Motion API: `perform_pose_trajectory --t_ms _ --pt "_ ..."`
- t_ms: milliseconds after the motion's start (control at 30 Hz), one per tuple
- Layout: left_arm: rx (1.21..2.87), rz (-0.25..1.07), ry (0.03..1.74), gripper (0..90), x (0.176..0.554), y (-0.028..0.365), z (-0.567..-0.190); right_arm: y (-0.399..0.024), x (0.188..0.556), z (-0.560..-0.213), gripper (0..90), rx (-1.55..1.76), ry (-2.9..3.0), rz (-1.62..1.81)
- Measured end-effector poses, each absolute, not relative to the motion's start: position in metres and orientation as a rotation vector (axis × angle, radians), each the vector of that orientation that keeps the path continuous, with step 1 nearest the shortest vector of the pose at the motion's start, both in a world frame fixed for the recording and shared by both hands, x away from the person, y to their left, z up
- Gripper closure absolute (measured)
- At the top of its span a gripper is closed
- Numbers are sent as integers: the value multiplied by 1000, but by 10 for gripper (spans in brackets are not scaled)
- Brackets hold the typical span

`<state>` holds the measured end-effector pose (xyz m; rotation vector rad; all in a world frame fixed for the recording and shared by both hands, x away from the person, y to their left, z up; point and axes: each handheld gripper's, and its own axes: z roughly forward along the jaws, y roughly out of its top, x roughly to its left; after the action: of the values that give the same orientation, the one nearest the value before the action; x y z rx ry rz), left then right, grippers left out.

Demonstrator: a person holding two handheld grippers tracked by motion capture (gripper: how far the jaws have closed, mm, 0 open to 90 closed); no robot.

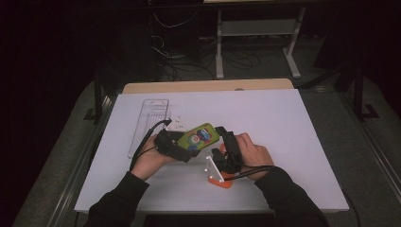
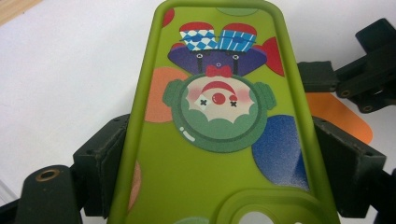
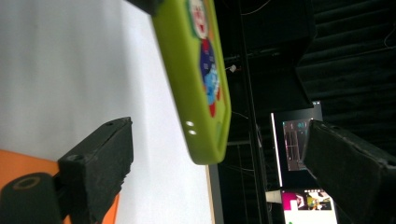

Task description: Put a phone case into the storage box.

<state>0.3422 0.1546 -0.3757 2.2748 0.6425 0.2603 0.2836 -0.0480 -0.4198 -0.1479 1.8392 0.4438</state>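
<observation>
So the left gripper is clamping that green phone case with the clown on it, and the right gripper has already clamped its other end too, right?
Not quite. The left gripper does clamp the green phone case, but the right gripper has not. In the right gripper view its jaws stand apart on either side of the case's end, with a clear gap between each pad and the case, so it is open around it rather than clamped.

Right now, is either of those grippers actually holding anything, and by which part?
The left gripper clamps the green clown-printed phone case by its two long edges, near the camera cutout. The right gripper is open around the case's far end.
</observation>
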Motion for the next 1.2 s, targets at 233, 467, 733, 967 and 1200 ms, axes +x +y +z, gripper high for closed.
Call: perform_pose_trajectory --t_ms 233,467,733,967,1200 --pt "2278 264 637 152 341 153 -376 -42 279 -425 145 -187 1759 451" --pt "2291 252 609 152 340 150 -376 -37 273 -431 238 -224 1738 416" --pt "2296 240 585 152 338 147 -376 -38 270 -430 422 -244 1732 396" --pt "2295 231 574 152 336 144 -376 -36 269 -435 515 -248 1706 406" --pt "2290 214 567 152 335 144 -375 -36 268 -436 596 -260 1707 399"
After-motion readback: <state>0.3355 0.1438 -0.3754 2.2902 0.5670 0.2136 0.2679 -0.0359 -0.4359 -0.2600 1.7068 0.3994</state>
